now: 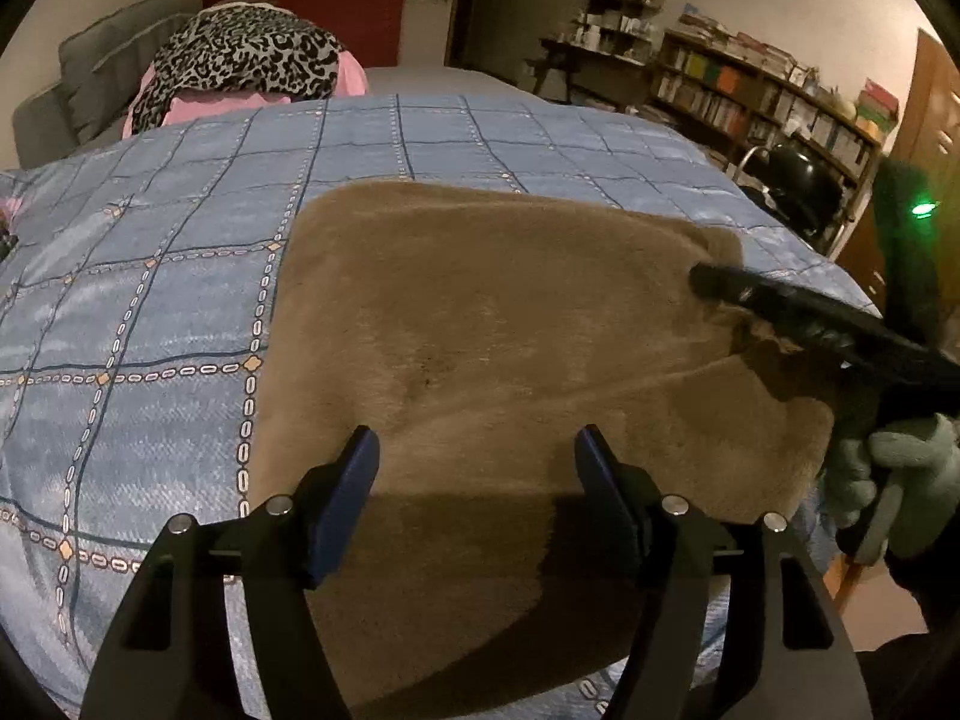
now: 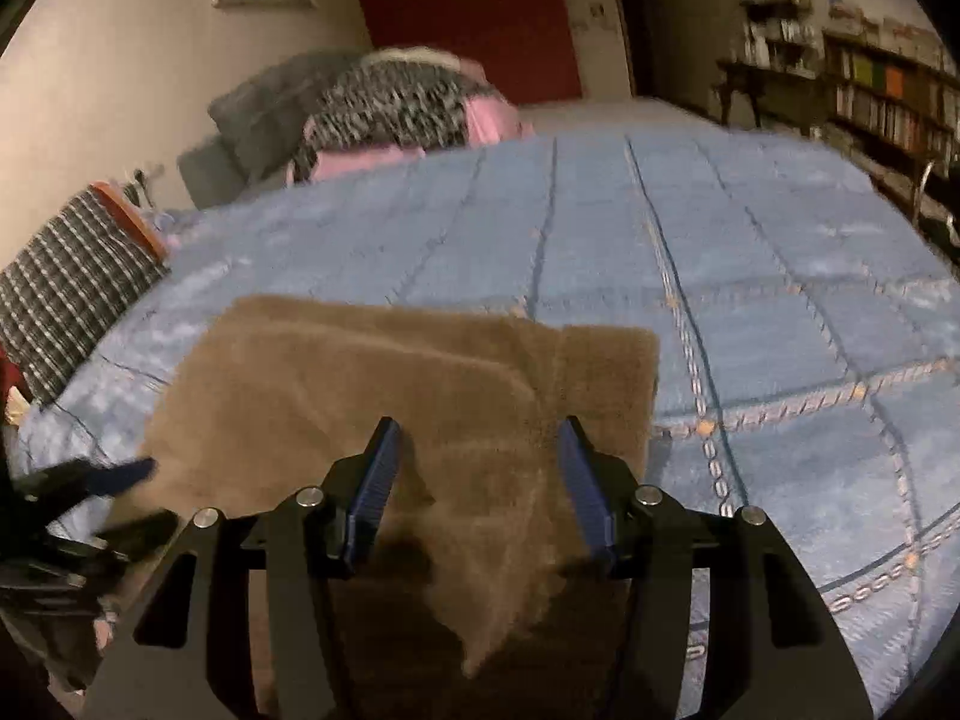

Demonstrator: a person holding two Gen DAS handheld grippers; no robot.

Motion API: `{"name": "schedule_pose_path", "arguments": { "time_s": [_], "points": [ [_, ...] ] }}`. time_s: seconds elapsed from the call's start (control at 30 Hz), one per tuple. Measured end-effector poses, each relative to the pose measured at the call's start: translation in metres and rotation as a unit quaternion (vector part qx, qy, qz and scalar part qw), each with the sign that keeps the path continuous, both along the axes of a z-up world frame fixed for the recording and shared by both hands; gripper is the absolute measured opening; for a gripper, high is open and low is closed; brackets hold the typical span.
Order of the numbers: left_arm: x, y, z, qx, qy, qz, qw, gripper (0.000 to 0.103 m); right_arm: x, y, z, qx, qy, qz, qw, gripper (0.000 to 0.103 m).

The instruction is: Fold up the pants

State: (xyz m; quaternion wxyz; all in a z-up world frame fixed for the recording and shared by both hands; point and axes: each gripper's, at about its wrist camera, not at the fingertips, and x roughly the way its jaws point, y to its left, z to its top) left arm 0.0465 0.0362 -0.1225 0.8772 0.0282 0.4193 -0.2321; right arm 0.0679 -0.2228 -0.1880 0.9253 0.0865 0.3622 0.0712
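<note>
Because the pants (image 1: 510,348) are brown, fuzzy and folded into a thick pad on the bed (image 1: 150,300), they look soft, floppy and light. Best take them by an edge or corner, pinching all layers. Over the pants, the left tool (image 1: 477,450) is wide and holds nothing. So is the right tool (image 2: 478,441). No writing can be read on the pants.
</note>
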Motion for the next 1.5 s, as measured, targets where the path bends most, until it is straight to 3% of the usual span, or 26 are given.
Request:
{"name": "schedule_pose_path", "arguments": {
  "time_s": [0.13, 0.3, 0.37, 0.47, 0.63, 0.77, 0.93, 1.07, 1.2, 1.5],
  "points": [
    [0.004, -0.004, -0.012, 0.001, -0.003, -0.009, 1.0000, 0.069, 0.007, -0.003, -0.028, -0.017, 0.003, 0.007, 1.000, 0.054],
    [0.005, -0.010, -0.014, 0.005, -0.006, 0.000, 1.0000, 0.070, 0.006, -0.001, -0.031, -0.023, 0.003, 0.006, 1.000, 0.054],
    [0.003, -0.012, -0.007, 0.006, -0.003, 0.005, 1.0000, 0.070, 0.002, -0.001, -0.021, -0.034, 0.004, 0.008, 0.999, 0.054],
    [-0.004, -0.008, 0.010, 0.008, -0.013, 0.014, 0.9998, 0.073, -0.026, -0.002, 0.008, -0.019, -0.035, 0.005, 0.999, 0.054],
    [-0.020, -0.007, 0.024, 0.004, -0.026, 0.005, 0.9997, 0.073, -0.063, -0.009, 0.020, -0.007, -0.043, 0.007, 0.999, 0.054],
    [-0.022, -0.010, 0.006, 0.028, -0.014, 0.000, 0.9995, 0.074, -0.074, -0.006, 0.002, -0.011, -0.030, 0.025, 0.999, 0.056],
    [-0.019, -0.011, -0.009, 0.029, -0.017, 0.008, 0.9994, 0.078, -0.071, -0.005, -0.032, -0.033, -0.017, 0.025, 0.999, 0.062],
    [-0.018, -0.013, -0.013, 0.039, -0.019, 0.009, 0.9990, 0.078, -0.068, -0.019, -0.052, 0.044, 0.011, 0.013, 0.999, 0.065],
    [-0.019, -0.012, -0.007, 0.035, -0.013, 0.020, 0.9991, 0.078, -0.070, -0.015, -0.043, 0.022, 0.009, 0.011, 1.000, 0.065],
    [-0.023, -0.012, 0.031, 0.053, -0.015, 0.074, 0.9957, 0.083, -0.090, -0.014, 0.009, -0.005, 0.009, -0.033, 0.999, 0.067]
  ]
}}
